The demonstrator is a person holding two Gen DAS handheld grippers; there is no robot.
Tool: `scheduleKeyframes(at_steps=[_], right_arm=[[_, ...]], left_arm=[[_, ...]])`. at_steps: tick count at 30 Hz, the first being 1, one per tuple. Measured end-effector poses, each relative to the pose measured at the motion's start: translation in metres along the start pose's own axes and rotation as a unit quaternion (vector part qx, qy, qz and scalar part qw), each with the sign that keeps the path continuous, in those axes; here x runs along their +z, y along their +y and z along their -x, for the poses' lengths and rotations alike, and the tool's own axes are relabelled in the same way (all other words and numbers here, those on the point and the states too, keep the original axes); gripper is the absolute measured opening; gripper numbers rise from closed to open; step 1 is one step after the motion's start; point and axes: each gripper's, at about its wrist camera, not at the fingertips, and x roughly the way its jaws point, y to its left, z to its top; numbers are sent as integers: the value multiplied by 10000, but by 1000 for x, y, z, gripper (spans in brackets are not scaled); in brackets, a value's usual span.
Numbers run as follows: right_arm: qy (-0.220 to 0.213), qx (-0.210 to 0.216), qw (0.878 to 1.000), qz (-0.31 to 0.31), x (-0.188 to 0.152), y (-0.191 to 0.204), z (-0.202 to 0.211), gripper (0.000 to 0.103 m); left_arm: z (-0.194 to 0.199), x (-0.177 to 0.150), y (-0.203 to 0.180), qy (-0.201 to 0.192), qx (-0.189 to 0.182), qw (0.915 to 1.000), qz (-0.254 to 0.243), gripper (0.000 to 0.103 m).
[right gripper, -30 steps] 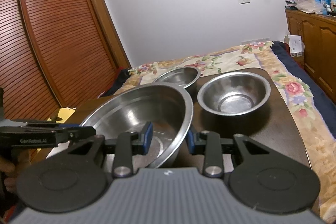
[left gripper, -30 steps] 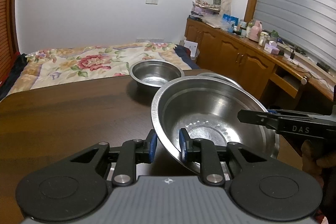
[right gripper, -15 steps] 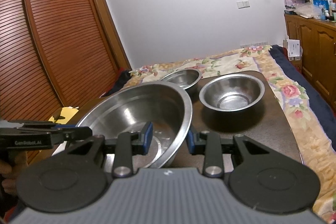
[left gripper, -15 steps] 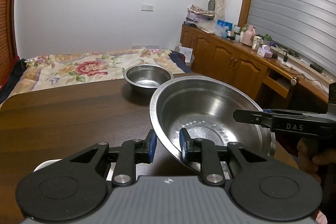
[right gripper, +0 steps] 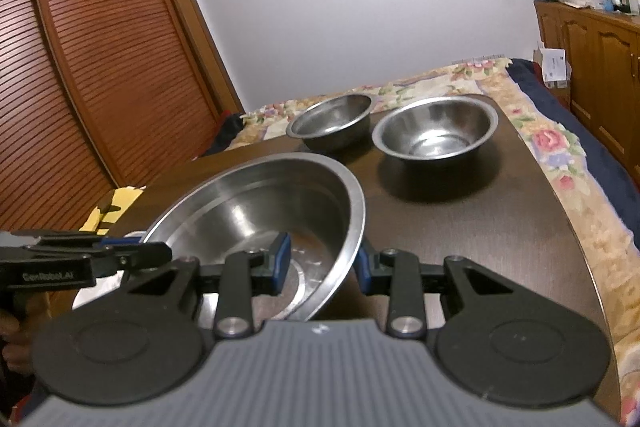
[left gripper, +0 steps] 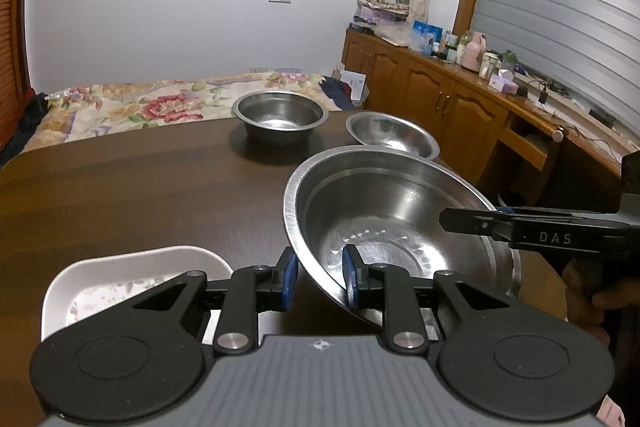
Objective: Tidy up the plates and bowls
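large steel basin [left gripper: 400, 227] held between both: left gripper [left gripper: 318, 279] clamps its 9 o'clock rim, right gripper [right gripper: 322, 267] its 3 o'clock rim.

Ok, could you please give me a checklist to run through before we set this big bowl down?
1. The left gripper straddles the large bowl at its rim: ok.
2. The right gripper straddles the opposite rim: ok.
3. Large bowl empty: ok.
4. Landing spot free: not ok, the white dish lies right below the left gripper.
5. Both smaller bowls stand apart at the table far end: ok.
6. Height above the table: cannot tell.
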Motion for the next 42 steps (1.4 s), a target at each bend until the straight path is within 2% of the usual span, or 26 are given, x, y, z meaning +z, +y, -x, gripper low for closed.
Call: scheduleKeyframes(at_steps=[30, 33, 35, 42], right_arm=[[163, -51, 9998, -33, -9, -3, -7, 36], [162, -74, 9998, -21, -7, -4, -7, 37], [137, -84, 9999, -8, -5, -5, -5, 43], [-107, -153, 9998, 63, 11, -13, 8, 45]], left_arm=[[-15, -9, 3, 205, -12, 9997, 128, 27], [-15, -10, 3, 146, 53, 9998, 107, 26], [-14, -8, 6, 113, 94, 9998, 132, 28], [-8, 9, 12, -92, 186, 9997, 107, 34]])
